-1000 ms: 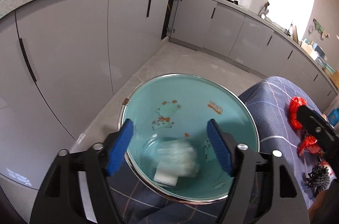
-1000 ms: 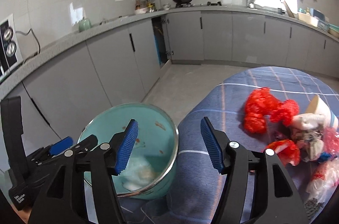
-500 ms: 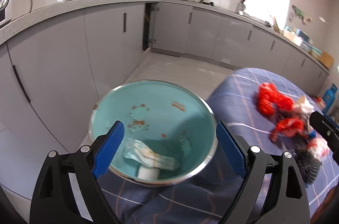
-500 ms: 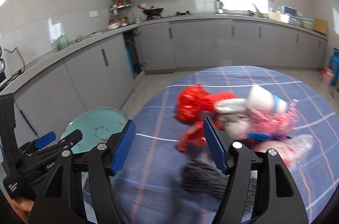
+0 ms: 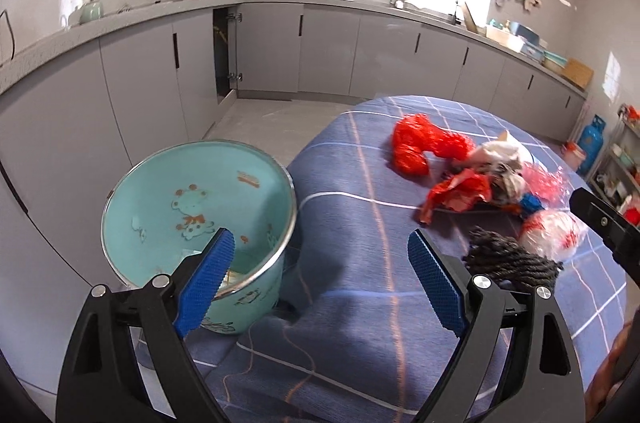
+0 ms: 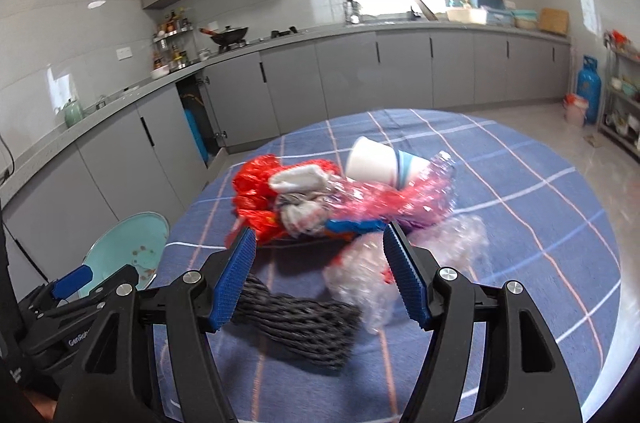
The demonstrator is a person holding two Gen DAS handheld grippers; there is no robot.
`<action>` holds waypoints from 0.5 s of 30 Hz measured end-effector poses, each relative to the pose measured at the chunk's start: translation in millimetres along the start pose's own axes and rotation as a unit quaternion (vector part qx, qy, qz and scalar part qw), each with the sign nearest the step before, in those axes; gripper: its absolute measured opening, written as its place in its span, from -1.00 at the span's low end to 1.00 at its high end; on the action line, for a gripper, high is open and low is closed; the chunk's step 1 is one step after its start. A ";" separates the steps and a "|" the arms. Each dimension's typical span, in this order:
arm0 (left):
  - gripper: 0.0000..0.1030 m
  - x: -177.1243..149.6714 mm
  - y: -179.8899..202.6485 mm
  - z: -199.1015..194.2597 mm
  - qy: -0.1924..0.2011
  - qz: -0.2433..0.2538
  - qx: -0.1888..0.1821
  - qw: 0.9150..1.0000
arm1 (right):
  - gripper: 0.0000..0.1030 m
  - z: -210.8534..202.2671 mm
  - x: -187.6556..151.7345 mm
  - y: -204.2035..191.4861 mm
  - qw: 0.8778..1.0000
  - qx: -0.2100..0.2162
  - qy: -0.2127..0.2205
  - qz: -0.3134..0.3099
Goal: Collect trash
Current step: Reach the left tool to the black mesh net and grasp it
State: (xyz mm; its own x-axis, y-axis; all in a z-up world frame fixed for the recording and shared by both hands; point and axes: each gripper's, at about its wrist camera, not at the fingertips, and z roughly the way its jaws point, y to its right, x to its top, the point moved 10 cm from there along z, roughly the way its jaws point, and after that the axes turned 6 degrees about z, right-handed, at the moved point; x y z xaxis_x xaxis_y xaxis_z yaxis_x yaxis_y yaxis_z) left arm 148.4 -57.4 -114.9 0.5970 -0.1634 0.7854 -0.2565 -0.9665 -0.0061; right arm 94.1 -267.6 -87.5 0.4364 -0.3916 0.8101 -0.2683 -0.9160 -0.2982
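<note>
A teal enamel pot (image 5: 200,207) stands off the table's left edge with white trash at its bottom; it also shows in the right wrist view (image 6: 124,251). My left gripper (image 5: 320,275) is open and empty, between the pot and the trash pile. The pile lies on the blue checked tablecloth (image 6: 520,223): red plastic bags (image 5: 420,143) (image 6: 260,191), a paper cup (image 6: 376,161), pink wrap (image 6: 400,199), a clear crumpled bag (image 6: 364,279) and a black foam net (image 6: 296,319) (image 5: 512,263). My right gripper (image 6: 320,267) is open and empty, just above the clear bag and net.
Grey kitchen cabinets (image 5: 320,55) and a counter run along the far walls. A blue gas cylinder (image 6: 588,83) and a shelf stand at the right. The table edge drops to the tiled floor (image 5: 272,127) by the pot.
Both grippers have swung right, away from the pot and toward the trash pile. The left gripper's jaws have opened wider. The right gripper now hovers over the clear bag and black net.
</note>
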 end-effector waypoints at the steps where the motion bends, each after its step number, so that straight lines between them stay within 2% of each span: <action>1: 0.69 0.3 4.5 -1.0 0.001 0.005 -0.001 1.000 | 0.28 -1.5 0.0 5.7 1.000 -0.003 0.000 0.006; 15: 0.69 -5.1 70.1 -3.8 -0.006 0.053 -0.044 0.998 | 0.29 -19.9 5.6 66.8 0.998 -0.044 0.021 0.044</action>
State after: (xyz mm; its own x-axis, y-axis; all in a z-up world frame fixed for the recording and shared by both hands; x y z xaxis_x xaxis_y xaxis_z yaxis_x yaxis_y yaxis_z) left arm 124.5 -123.5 -117.0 0.5724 -0.2668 0.7753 -0.3839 -0.9227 -0.0340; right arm 61.6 -329.3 -92.8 0.3715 -0.4637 0.8043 -0.3794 -0.8665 -0.3244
